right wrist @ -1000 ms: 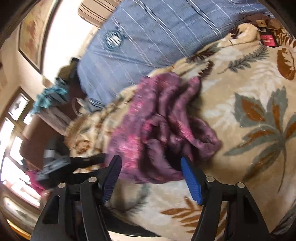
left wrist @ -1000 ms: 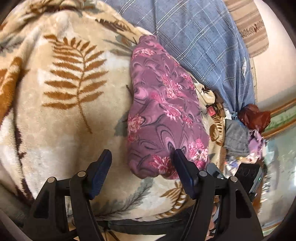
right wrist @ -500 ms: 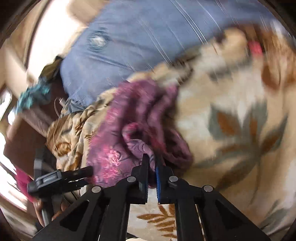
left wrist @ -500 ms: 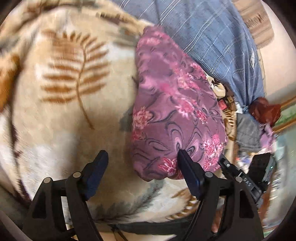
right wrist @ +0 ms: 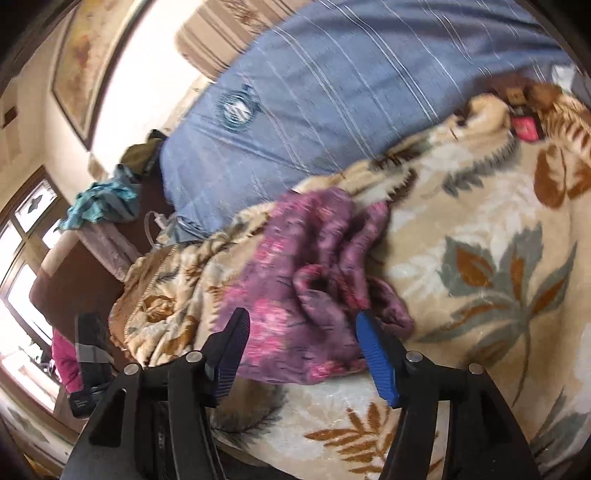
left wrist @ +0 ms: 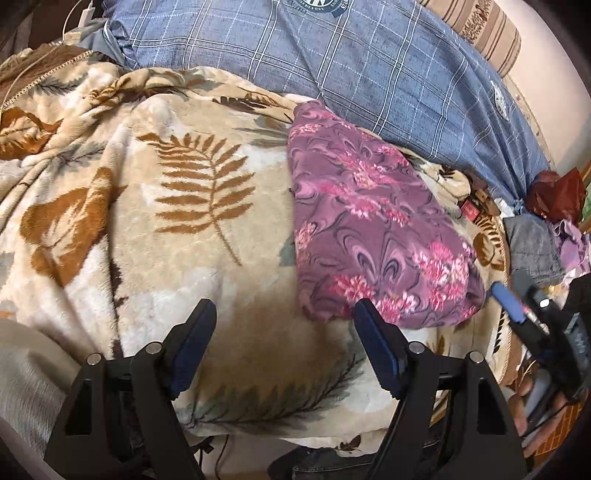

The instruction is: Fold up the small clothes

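Note:
A purple garment with pink flowers (left wrist: 369, 229) lies folded and smooth on the leaf-print blanket (left wrist: 166, 240). My left gripper (left wrist: 282, 314) is open over bare blanket, its right finger beside the garment's near left corner. In the right wrist view the same garment (right wrist: 314, 266) shows its bunched, rumpled end. My right gripper (right wrist: 303, 319) has its jaws opening. That end lies between the fingers and the pads do not press on it. The right gripper's blue pad (left wrist: 509, 299) also shows at the garment's far right end.
A blue checked cover (left wrist: 369, 55) lies along the far side of the bed, with a striped pillow (left wrist: 480, 26) behind it. A heap of clothes (left wrist: 535, 243) sits off the bed's right end. The blanket's edge drops off near me.
The right gripper pinched shut at the garment's bunched end half a second ago and has opened wide again, drawn slightly up. The left gripper swung left and widened a little.

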`<action>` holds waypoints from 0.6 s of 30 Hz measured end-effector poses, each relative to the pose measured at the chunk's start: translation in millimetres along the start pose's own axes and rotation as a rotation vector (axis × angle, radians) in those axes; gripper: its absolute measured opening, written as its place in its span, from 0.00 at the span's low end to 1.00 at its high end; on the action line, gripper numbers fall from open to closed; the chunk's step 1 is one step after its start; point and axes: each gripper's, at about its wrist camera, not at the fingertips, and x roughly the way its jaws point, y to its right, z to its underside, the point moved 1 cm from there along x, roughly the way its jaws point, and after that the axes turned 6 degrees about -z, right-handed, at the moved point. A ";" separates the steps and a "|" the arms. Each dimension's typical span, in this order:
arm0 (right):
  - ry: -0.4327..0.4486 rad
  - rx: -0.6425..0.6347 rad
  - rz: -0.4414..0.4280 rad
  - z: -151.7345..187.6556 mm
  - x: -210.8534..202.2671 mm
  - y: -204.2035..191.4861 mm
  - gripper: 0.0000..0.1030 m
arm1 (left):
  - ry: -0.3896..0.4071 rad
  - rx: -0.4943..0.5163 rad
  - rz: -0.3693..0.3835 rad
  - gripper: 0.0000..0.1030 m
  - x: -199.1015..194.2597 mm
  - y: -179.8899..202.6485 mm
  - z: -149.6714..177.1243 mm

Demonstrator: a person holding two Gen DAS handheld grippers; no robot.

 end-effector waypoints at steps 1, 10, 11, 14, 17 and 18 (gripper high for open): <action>0.000 -0.011 -0.018 0.7 -0.6 -3.4 0.62 | -0.003 0.009 -0.014 0.75 0.8 0.5 2.2; -0.049 -0.025 -0.034 14.6 12.1 -9.2 0.57 | -0.079 0.040 -0.032 0.64 21.9 7.2 8.9; -0.054 -0.029 -0.037 15.1 14.2 -10.1 0.56 | -0.080 0.054 -0.033 0.64 22.1 10.1 9.8; -0.027 -0.078 0.011 16.8 13.7 -19.0 0.47 | -0.082 0.054 -0.020 0.63 21.7 11.5 10.0; -0.066 -0.082 0.033 16.5 25.1 -18.0 0.48 | -0.113 0.058 -0.043 0.61 31.4 11.1 9.8; -0.085 -0.069 0.070 17.5 33.1 -12.4 0.48 | -0.124 0.059 -0.044 0.60 35.0 11.9 10.5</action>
